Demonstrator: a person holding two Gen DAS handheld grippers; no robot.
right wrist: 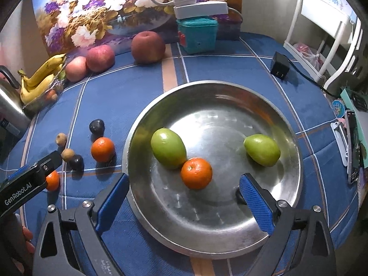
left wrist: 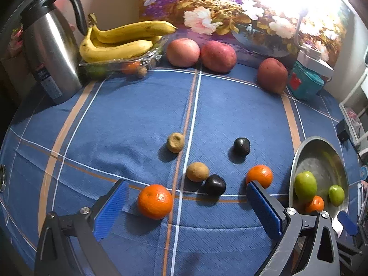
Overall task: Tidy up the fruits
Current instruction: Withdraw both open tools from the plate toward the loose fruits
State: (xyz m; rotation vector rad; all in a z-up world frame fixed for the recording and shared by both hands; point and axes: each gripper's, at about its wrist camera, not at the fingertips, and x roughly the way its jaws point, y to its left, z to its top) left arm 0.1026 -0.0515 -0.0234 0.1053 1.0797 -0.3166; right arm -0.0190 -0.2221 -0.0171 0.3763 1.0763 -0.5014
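Observation:
A steel plate on the blue cloth holds two green fruits and an orange. My right gripper is open and empty, hovering over the plate's near side. My left gripper is open and empty, with an orange between its fingers but untouched. Loose on the cloth lie a second orange, two dark plums and two brown kiwis. The plate also shows in the left wrist view.
At the back stand three red apples, bananas on a clear tray, a steel kettle, a teal box and a flower painting. A black adapter lies right of the plate.

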